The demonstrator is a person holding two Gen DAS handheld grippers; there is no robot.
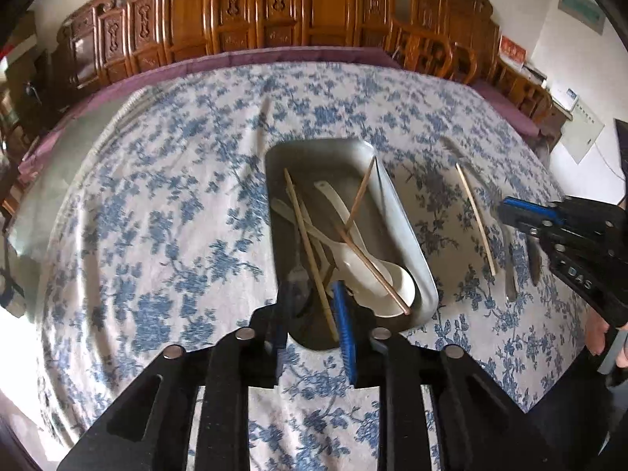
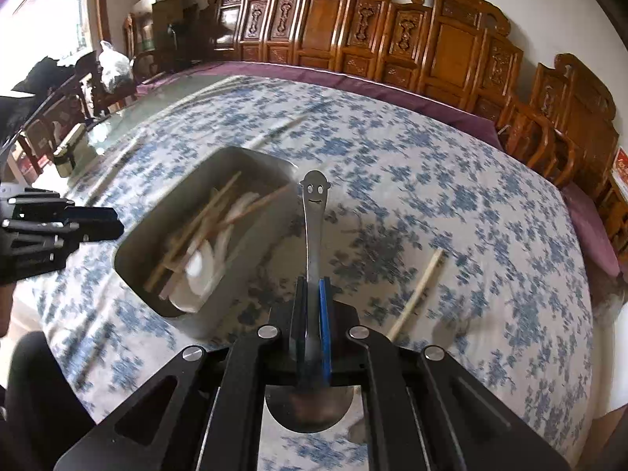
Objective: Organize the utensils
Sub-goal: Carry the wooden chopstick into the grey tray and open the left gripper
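Steel formed the rectangular tray, the landmark at the middle of the blue-flowered tablecloth. Left of the tray, a pale chopstick lay on the cloth. Over the tray's near end hovered the left gripper, jaws apart with nothing between them. Inside the tray lay white ceramic spoons, crossed wooden chopsticks and a metal fork. Right of the tray, a lone chopstick rested on the cloth. Just right of the tray, the right gripper was clamped on a smiley-handled metal spoon, its bowl nearest the camera.
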